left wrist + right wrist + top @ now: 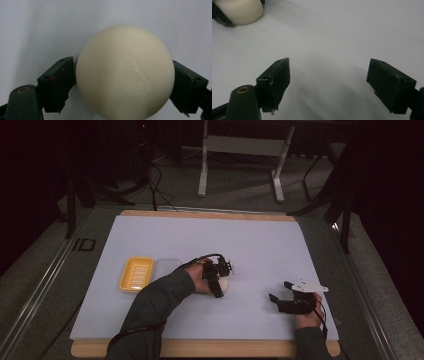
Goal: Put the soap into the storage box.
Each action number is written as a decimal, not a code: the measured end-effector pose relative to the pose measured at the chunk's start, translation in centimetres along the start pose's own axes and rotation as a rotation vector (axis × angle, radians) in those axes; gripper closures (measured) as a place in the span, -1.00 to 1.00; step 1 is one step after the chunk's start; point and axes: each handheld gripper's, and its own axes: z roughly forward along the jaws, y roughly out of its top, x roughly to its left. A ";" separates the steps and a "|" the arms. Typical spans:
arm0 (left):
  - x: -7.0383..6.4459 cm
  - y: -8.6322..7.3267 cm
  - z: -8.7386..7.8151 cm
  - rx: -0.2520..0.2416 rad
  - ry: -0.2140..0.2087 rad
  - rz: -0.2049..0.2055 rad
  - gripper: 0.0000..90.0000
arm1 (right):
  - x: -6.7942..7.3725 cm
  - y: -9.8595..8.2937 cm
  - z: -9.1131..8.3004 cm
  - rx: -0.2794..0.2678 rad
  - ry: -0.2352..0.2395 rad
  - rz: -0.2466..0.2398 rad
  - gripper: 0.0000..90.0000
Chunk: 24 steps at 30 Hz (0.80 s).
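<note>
Yellow soap dish — bare; clear lid beside.

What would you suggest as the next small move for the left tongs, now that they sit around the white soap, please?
Probably lift it slightly and carry it left toward the yellow soap dish. The left tongs already have both jaws against the sides of the soap, which rests on the white mat, and the dish looks empty. The right tongs are open and off to the side.
</note>
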 end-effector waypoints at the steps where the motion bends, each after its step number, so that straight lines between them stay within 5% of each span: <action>1: 0.0 0.0 0.0 0.001 -0.001 -0.001 -0.62 | 0.0 0.0 0.0 0.001 0.000 0.000 -0.59; 7: 0.0 0.2 -0.2 0.017 -0.003 0.001 -0.45 | 0.0 0.0 0.0 0.001 0.001 0.000 -0.59; 24: 0.3 0.5 -0.3 0.034 -0.009 0.009 -0.44 | 0.0 0.0 0.1 0.006 0.003 -0.003 -0.59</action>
